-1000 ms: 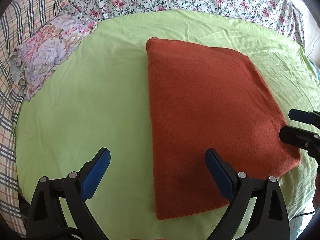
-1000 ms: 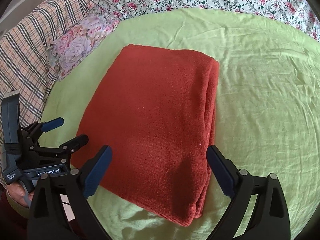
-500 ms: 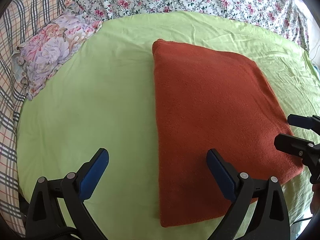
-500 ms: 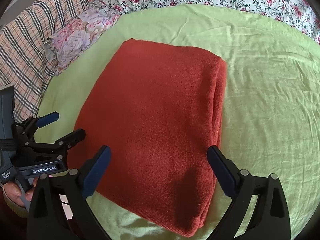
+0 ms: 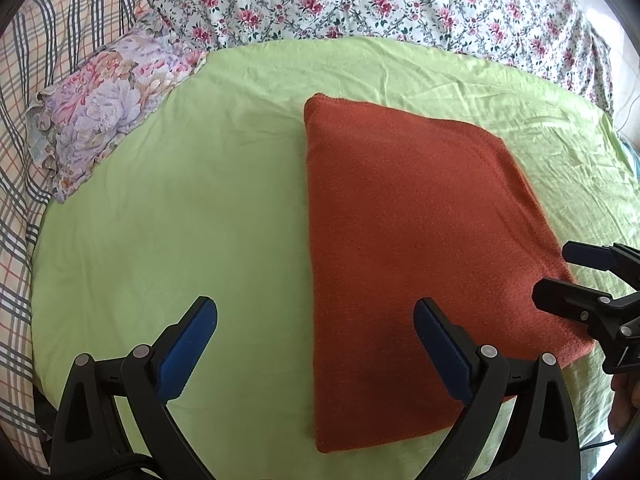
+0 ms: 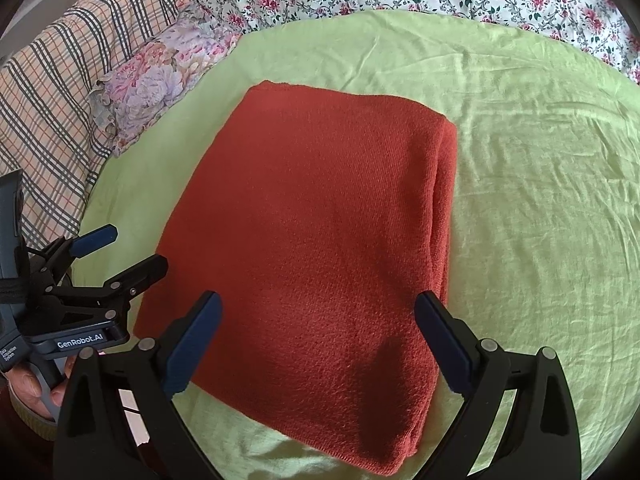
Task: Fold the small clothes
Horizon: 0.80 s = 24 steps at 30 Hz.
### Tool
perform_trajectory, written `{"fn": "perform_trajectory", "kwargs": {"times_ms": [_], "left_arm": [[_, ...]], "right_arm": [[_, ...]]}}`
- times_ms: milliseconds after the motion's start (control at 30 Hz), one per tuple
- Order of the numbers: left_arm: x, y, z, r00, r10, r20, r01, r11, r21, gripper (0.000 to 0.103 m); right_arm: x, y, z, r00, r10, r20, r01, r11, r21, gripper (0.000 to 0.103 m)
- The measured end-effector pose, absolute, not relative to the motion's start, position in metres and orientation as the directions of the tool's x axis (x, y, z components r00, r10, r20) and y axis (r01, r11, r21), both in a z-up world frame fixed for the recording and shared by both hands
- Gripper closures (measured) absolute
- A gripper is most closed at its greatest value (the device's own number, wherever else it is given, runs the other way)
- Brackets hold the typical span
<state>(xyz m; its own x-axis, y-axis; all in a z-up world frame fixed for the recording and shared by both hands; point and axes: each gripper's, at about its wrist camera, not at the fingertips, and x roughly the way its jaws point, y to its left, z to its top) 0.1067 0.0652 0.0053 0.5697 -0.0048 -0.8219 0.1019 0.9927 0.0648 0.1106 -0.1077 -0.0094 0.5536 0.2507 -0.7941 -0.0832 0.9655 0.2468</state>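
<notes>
A fuzzy rust-red cloth (image 5: 420, 248), folded into a flat rectangle, lies on the wrinkled green sheet (image 5: 180, 208). Both grippers (image 5: 314, 344) (image 6: 316, 332) gape empty, pulled slightly back since earlier.

Daylit bed: green sheet (image 5: 200, 208), floral quilt (image 5: 360, 0), plaid blanket (image 6: 52, 92).

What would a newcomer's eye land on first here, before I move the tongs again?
The folded rust-red cloth lies flat in the middle of the lime-green sheet, the boldest colour in view. Both tongs hang open near its near edge, holding nothing: the left tongs by its left corner, the right tongs over its middle. A floral pillow sits at the far left, against the plaid bedding.
</notes>
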Motion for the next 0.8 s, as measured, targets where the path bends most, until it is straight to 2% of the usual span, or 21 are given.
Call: {"fn": "perform_trajectory", "kwargs": {"times_ms": [800], "left_arm": [[0.1004,0.0631,0.0072,0.574,-0.013,-0.819,0.107,0.992,0.059,0.004]], "right_arm": [[0.1054,-0.1053,-0.0058,0.562,0.258,-0.786,-0.078,0.962,0.26,0.006]]}}
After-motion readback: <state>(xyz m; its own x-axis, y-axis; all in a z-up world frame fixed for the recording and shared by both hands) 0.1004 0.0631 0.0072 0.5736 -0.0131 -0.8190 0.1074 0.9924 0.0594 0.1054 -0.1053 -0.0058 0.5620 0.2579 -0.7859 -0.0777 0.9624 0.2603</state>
